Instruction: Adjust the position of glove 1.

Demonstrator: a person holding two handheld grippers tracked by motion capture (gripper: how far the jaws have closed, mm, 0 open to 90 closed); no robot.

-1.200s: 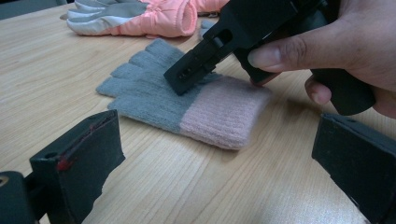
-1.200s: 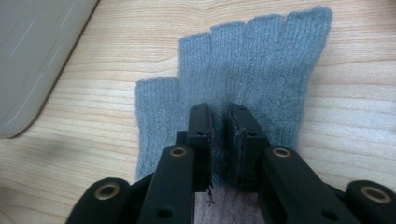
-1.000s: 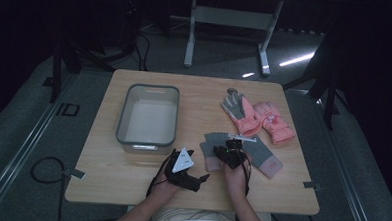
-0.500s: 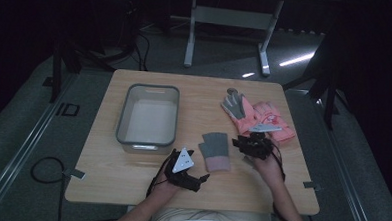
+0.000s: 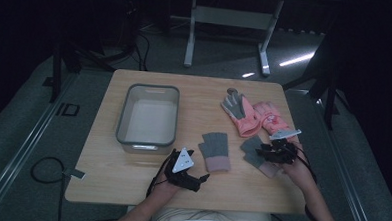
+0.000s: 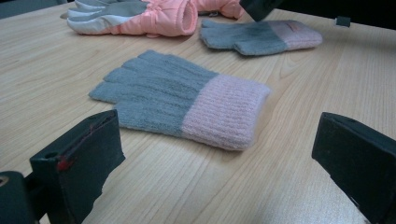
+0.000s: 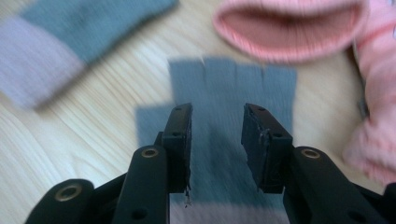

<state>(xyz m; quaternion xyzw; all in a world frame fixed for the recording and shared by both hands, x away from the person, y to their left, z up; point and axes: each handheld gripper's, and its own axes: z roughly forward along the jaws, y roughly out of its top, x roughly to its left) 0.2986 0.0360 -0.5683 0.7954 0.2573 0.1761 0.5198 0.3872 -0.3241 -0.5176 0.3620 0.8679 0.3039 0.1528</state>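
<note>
The room around me is dark, with metal stand legs on the floor beyond a pale wooden table [image 5: 131,182]; a grey-rimmed bin [image 5: 148,114] stands at its left half, bare inside; two puffy pink gloves [image 5: 256,118] lie at the far right; two knit gloves, grey with pink cuffs, lie flat nearer me.

My right gripper [image 5: 268,152] has just swung from the middle of the table out to the right, and it now hangs over the right knit glove [image 7: 219,154]; a second ago it sat at the middle, over both knit gloves lying close together there; now that glove lies under my jaws, just below the pink pair, and the left knit glove [image 5: 216,150] rests apart at the middle, beside the bin's near corner. The jaws have just been opening and stand part spread; the right gripper view, blurred by motion, shows grey cloth beneath the gap and nothing pinched. I judge the pair has been split up, one glove set out alone, so each can be taken singly, probably toward the bin.

My left gripper [image 5: 197,179] rests near the table's front edge, jaws wide apart and empty, facing the left knit glove's cuff; it has kept its place.
</note>
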